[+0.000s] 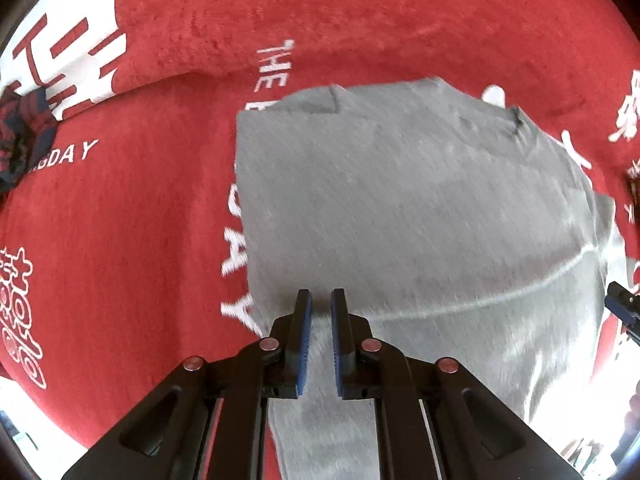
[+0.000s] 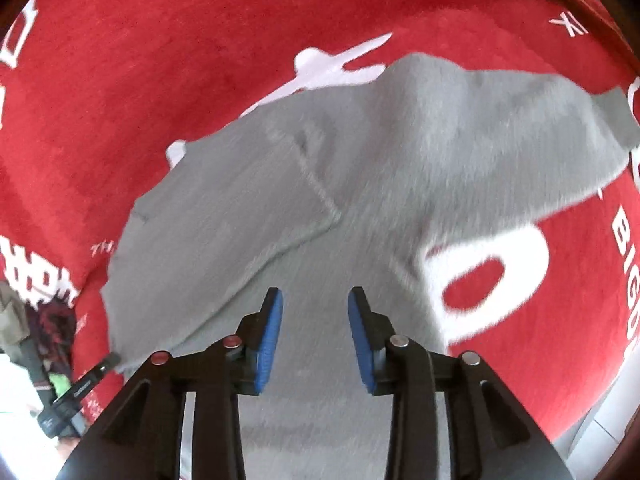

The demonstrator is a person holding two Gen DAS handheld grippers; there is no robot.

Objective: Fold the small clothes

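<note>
A grey garment (image 1: 400, 208) lies partly folded on a red blanket with white lettering (image 1: 120, 220). It also shows in the right wrist view (image 2: 320, 184), with a folded flap on its left half. My left gripper (image 1: 321, 294) hovers over the garment's near left edge; its jaws stand a narrow gap apart with nothing between them. My right gripper (image 2: 315, 296) is over the garment's near middle, jaws wide open and empty. The left gripper's tip (image 2: 108, 362) shows at the garment's left corner in the right wrist view.
A dark red and navy patterned cloth (image 1: 24, 136) lies bunched at the blanket's left edge. The right gripper's tip (image 1: 622, 306) shows at the far right of the left wrist view. More clutter (image 2: 36, 344) sits at the lower left. The blanket (image 2: 120, 100) extends all around.
</note>
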